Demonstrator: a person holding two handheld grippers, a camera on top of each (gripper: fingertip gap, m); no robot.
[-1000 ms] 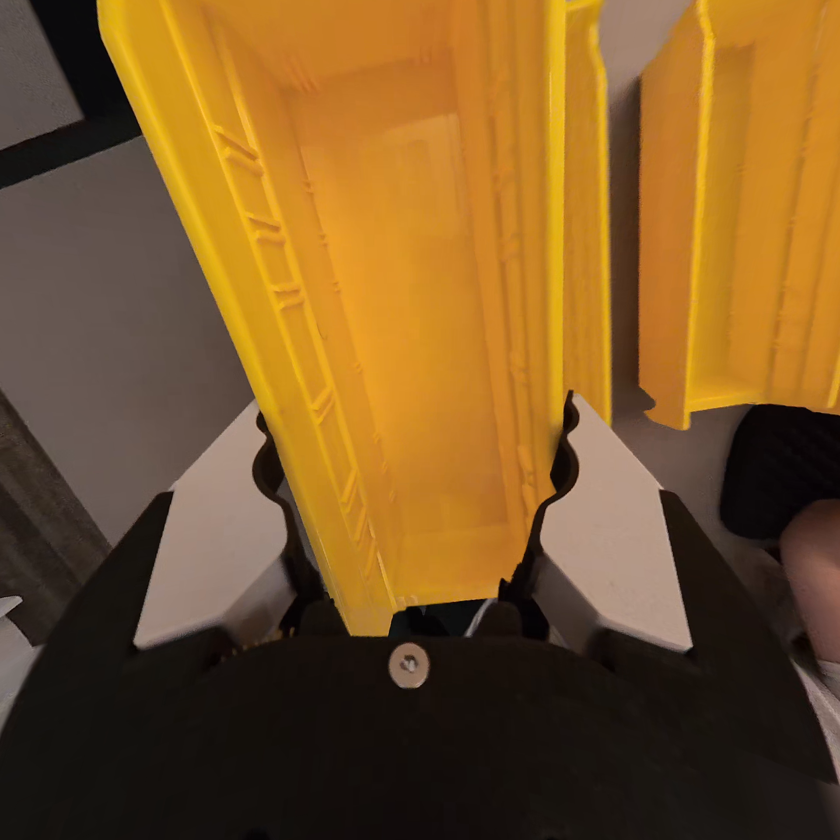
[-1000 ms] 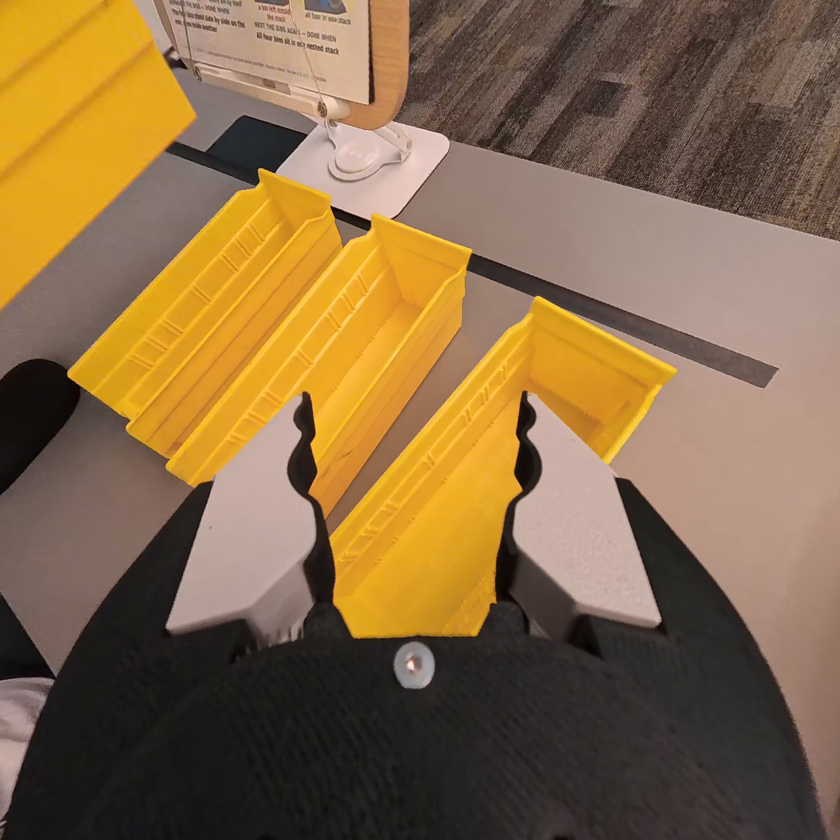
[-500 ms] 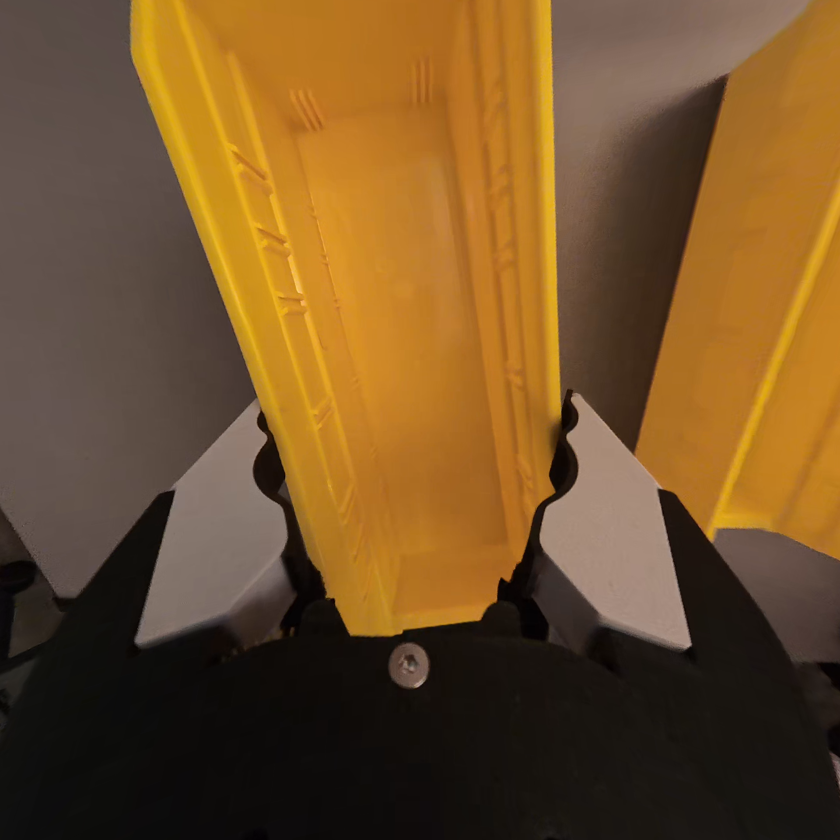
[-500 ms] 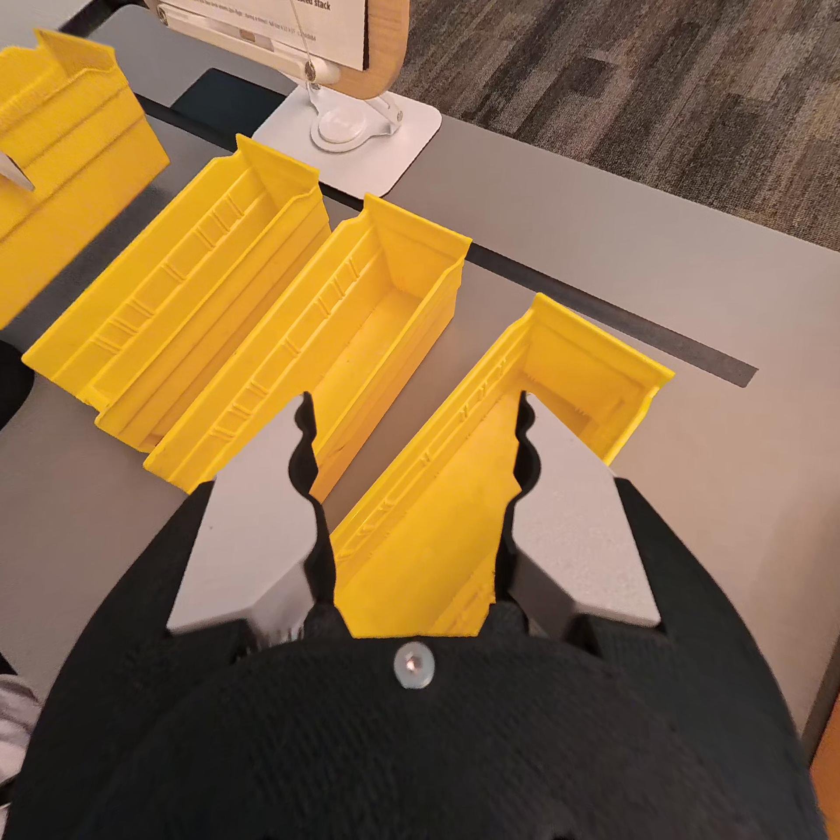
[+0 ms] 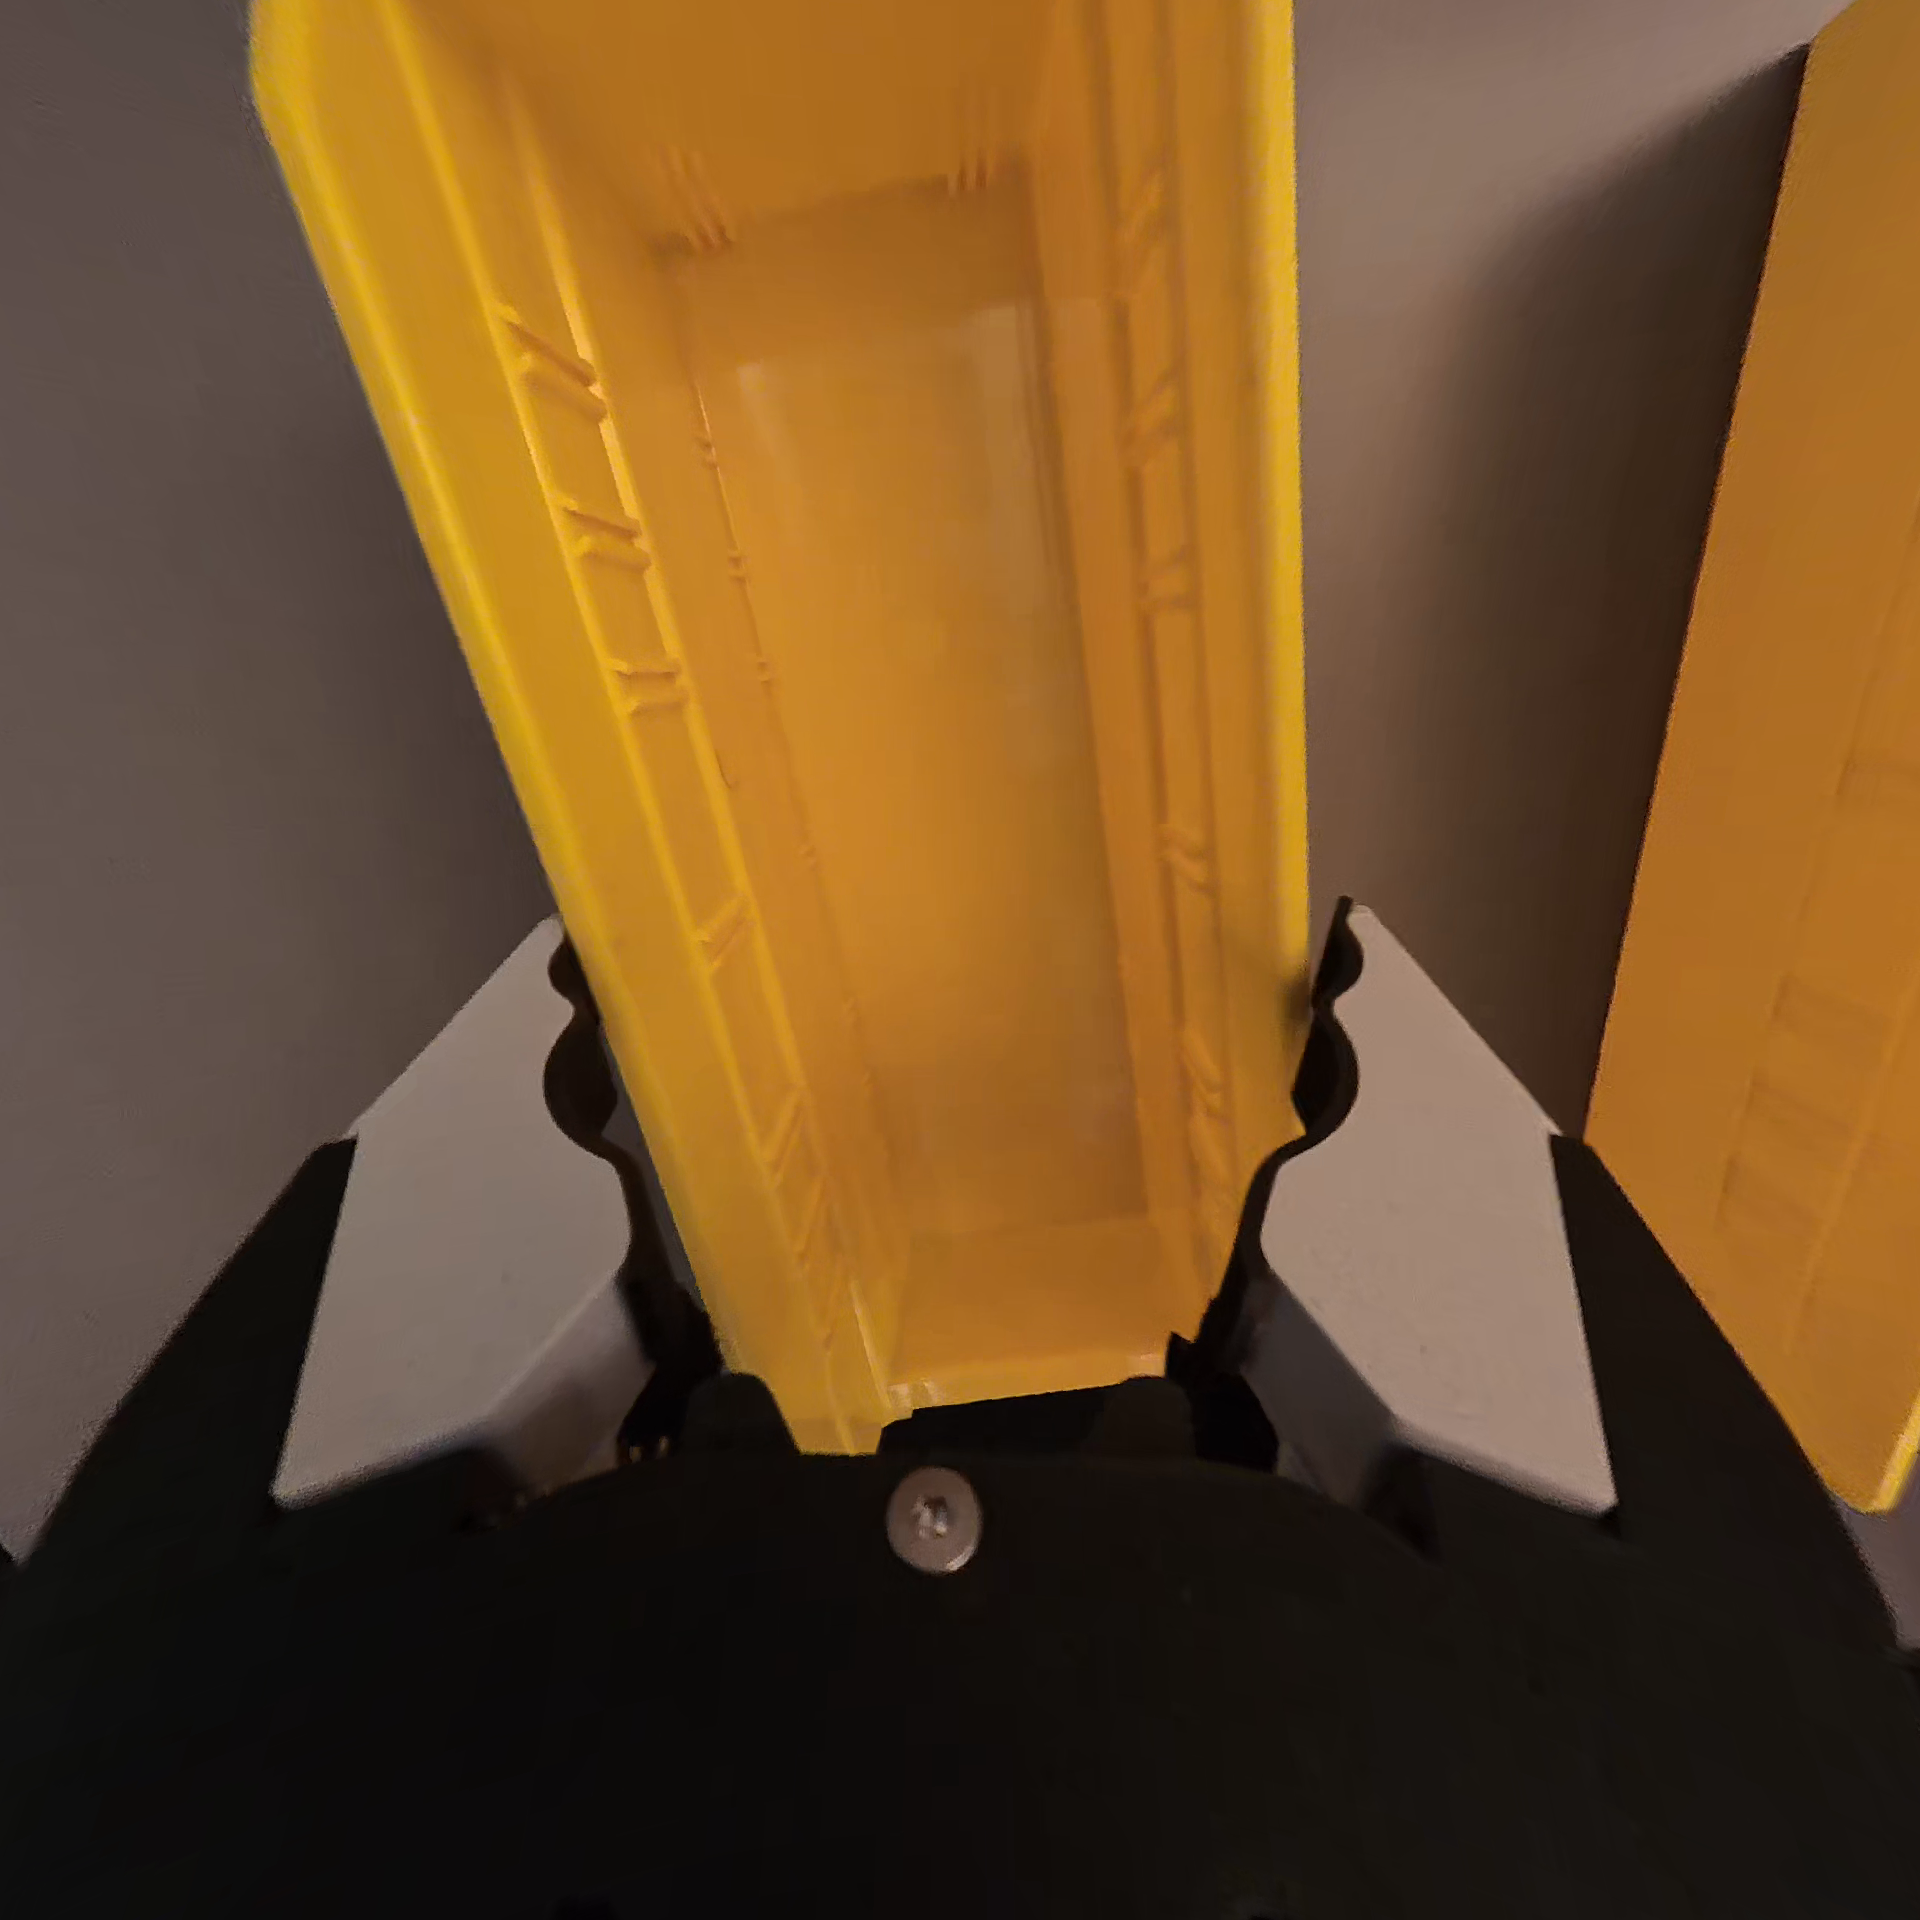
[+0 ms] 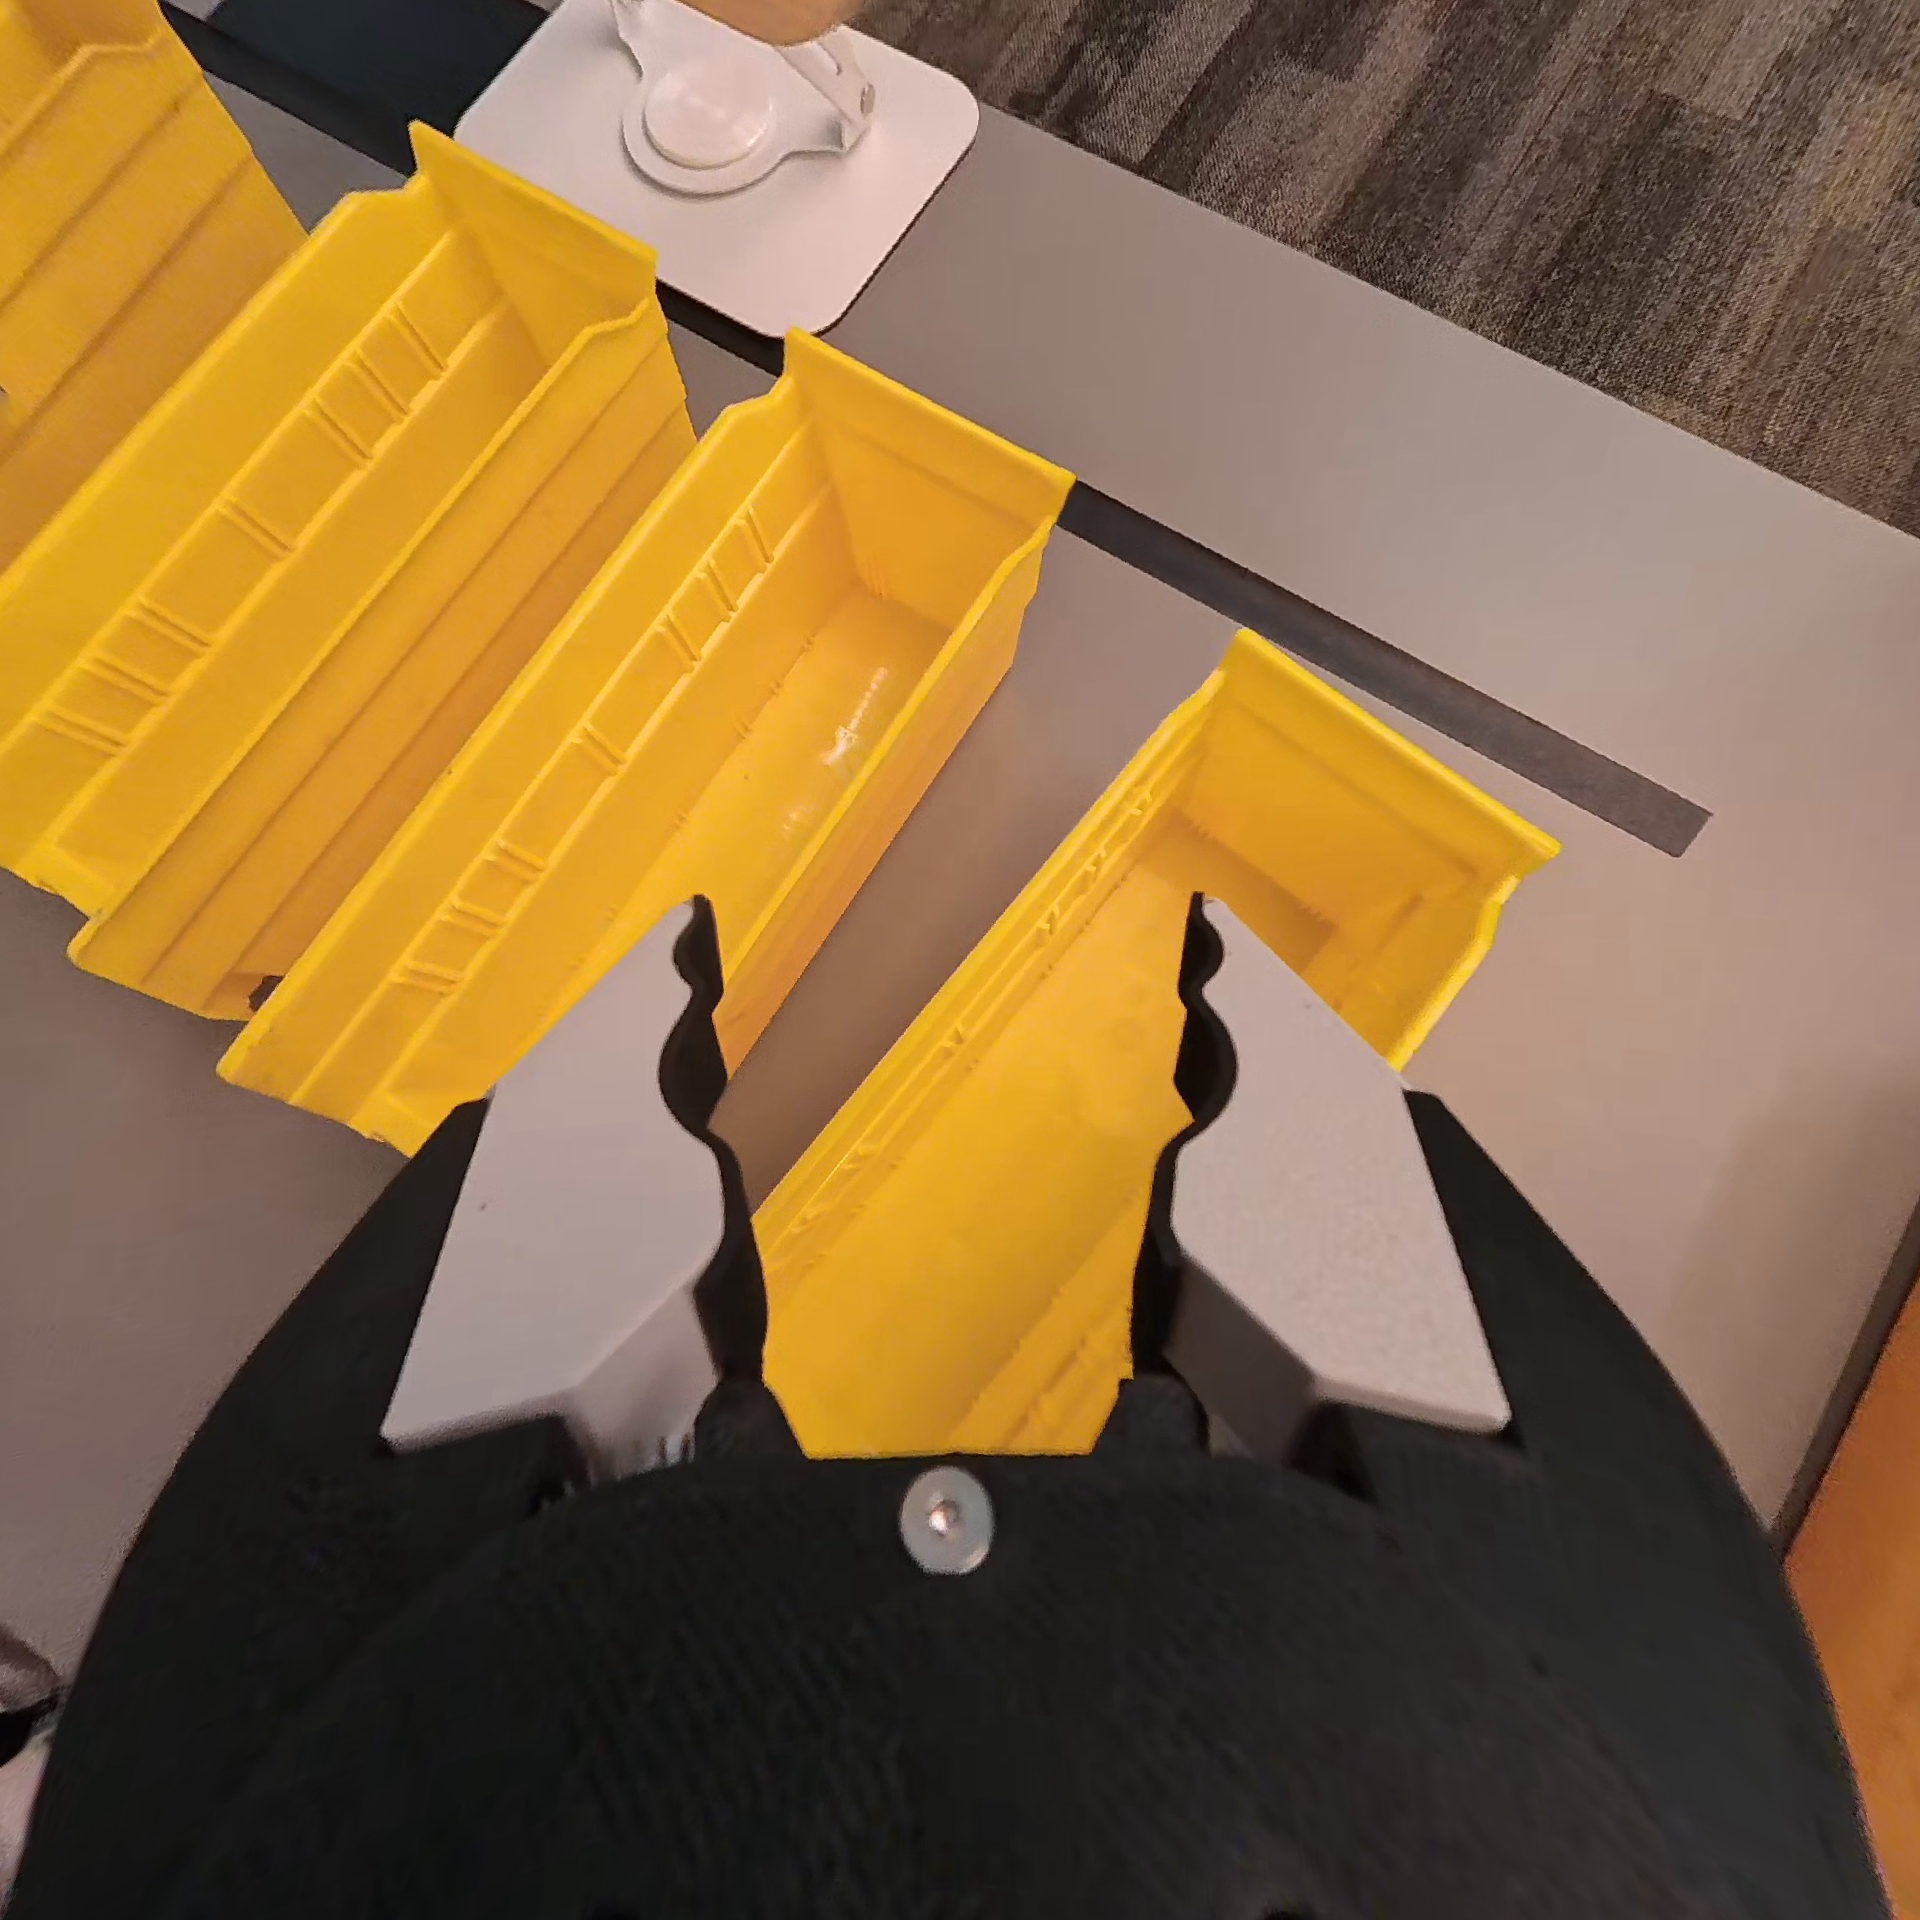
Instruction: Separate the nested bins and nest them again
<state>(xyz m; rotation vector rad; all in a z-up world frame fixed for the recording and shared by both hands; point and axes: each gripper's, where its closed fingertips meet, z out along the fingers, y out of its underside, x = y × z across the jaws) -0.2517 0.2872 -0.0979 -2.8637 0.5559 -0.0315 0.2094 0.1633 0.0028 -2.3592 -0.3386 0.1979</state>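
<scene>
- Worktop (image 6: 1351, 468), grey, with a dark strip (image 6: 1403, 675) running across it near the far edge.
- Bin between the left fingers (image 5: 935, 727): yellow, long, open side facing the camera, its near end deep in the jaws.
- Bin in the right gripper (image 6: 1039, 1195): yellow, nearest the worktop's right edge, its far end just short of the dark strip.
- Two middle bins (image 6: 727, 779) and (image 6: 312, 520): yellow, side by side on the worktop, far ends toward the strip.
- Corner bin (image 6: 94, 187): yellow, cut off at the left.
- Left gripper (image 5: 953, 925): spread wide around its bin, with a sliver of space at the right fingertip (image 5: 1345, 935), so not clamping.
- Right gripper (image 6: 945, 902): closed across the near end of its bin. Near the tips the left finger (image 6: 696, 987) stands clear of the wall.
- Stand base (image 6: 727, 208): white plate at the far edge, beyond the strip.
</scene>
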